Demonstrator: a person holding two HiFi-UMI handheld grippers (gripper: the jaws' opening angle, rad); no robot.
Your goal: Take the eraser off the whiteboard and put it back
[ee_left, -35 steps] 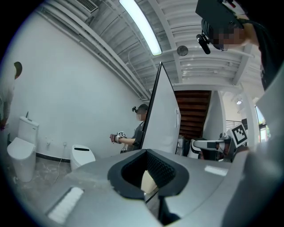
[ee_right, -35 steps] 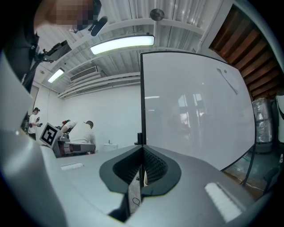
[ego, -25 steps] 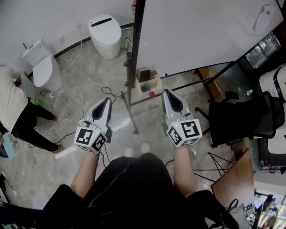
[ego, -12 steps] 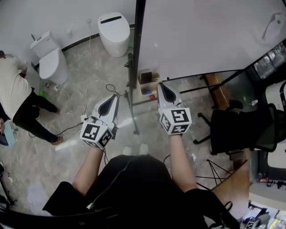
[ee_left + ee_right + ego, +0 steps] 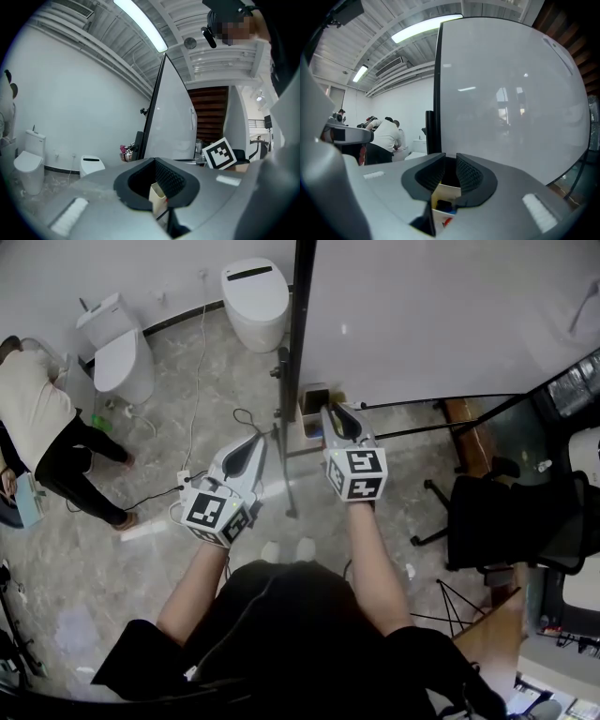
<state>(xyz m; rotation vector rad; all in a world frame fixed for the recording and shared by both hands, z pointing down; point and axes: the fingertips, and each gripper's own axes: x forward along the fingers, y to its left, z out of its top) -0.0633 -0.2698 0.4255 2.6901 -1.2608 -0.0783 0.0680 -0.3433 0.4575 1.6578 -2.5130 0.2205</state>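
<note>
The whiteboard [image 5: 441, 315] stands on a black frame and fills the upper right of the head view. A small cream box [image 5: 311, 401] hangs at its lower left corner. In the right gripper view the box [image 5: 445, 194] holds a dark item and some red and blue bits. I cannot pick out the eraser for certain. My right gripper [image 5: 330, 409] points at the box. Its jaws [image 5: 450, 157] have just been opening, stand a little apart and hold nothing. My left gripper [image 5: 258, 439] hangs lower left of the stand, shut and empty [image 5: 154, 161].
The board's black post [image 5: 291, 381] runs between the two grippers. Two white toilets [image 5: 255, 298] [image 5: 122, 348] stand by the far wall. A person [image 5: 42, 427] bends over at the left. Cables [image 5: 187, 409] trail over the floor. A black office chair [image 5: 520, 517] stands to the right.
Both grippers have moved forward toward the board's stand, the right one further. Its tip now reaches the cream box. The left one drifted right.
</note>
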